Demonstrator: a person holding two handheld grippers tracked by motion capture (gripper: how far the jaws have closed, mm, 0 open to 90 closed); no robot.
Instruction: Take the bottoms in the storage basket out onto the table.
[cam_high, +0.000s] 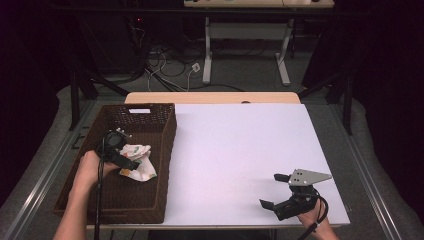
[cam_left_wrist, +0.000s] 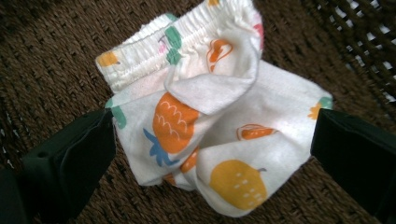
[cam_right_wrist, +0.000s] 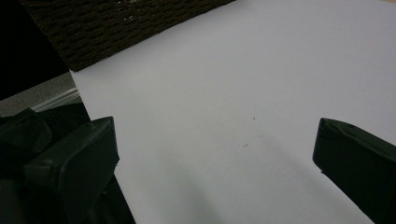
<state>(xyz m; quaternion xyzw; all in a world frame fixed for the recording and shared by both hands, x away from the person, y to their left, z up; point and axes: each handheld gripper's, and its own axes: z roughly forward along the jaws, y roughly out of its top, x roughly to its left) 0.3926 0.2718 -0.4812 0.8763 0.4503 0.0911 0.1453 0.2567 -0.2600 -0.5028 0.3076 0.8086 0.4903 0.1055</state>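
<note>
A small white cloth garment (cam_high: 139, 161) printed with orange and yellow fruit lies crumpled inside the brown wicker basket (cam_high: 150, 120) at the table's left. In the left gripper view the garment (cam_left_wrist: 219, 130) rests on the woven floor, its elastic waistband at the top. My left gripper (cam_high: 131, 159) hovers over it, open, with a jaw on either side of the cloth and neither pressing it. My right gripper (cam_high: 274, 191) stands open near the table's front right edge, nothing between its jaws; its view looks across the white tabletop (cam_right_wrist: 243, 93) toward the basket (cam_right_wrist: 107, 28).
The white table surface (cam_high: 240, 145) stretches between the basket and the right gripper. Beyond the table's far edge are a floor with cables (cam_high: 165, 65) and the legs of another desk (cam_high: 207, 55).
</note>
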